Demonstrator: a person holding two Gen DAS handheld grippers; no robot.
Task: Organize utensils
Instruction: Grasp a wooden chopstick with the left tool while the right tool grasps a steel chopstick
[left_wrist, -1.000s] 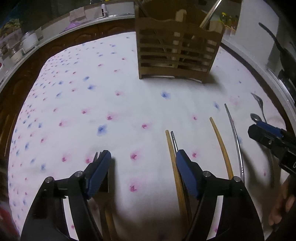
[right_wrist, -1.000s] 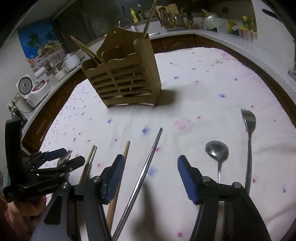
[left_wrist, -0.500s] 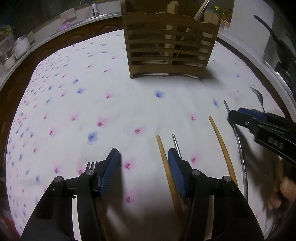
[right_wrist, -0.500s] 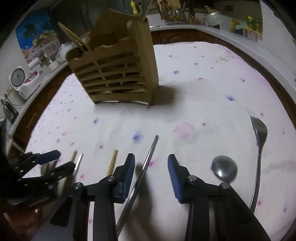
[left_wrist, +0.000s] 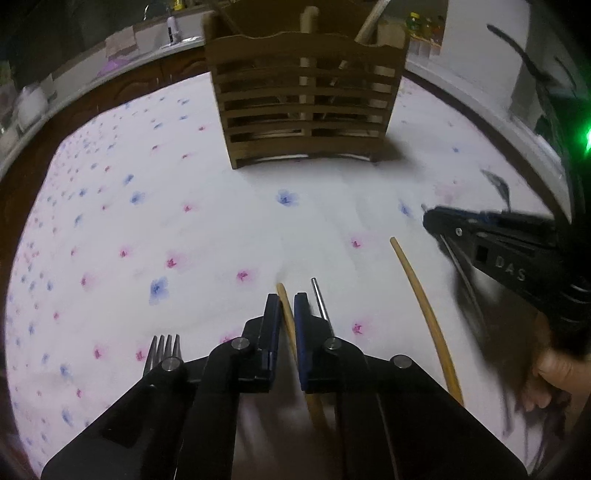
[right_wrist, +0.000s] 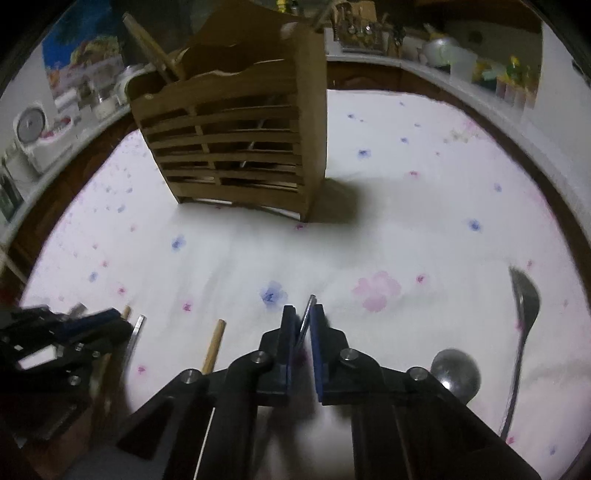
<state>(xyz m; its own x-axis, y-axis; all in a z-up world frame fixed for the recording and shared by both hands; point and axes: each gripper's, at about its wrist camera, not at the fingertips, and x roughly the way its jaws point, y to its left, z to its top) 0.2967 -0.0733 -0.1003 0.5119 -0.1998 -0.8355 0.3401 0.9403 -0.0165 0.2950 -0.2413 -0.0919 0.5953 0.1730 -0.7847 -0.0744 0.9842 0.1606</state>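
Both your grippers have just closed, each on its own chopstick.

Your left gripper (left_wrist: 285, 308) has just been closing and now pinches a bamboo chopstick (left_wrist: 283, 295); your right gripper (right_wrist: 303, 319) has likewise shut on a metal chopstick (right_wrist: 309, 306). Both sticks still lie on the cloth (left_wrist: 221, 229) in front of the wooden holder (left_wrist: 306, 99). Beside them, equally short of the holder, wait a second bamboo chopstick (left_wrist: 421, 295), another metal one (left_wrist: 320, 301), a spoon (right_wrist: 456, 374) and two forks (left_wrist: 164, 349) (right_wrist: 522, 314). With both grips made, lifting toward the holder looks like your next step.
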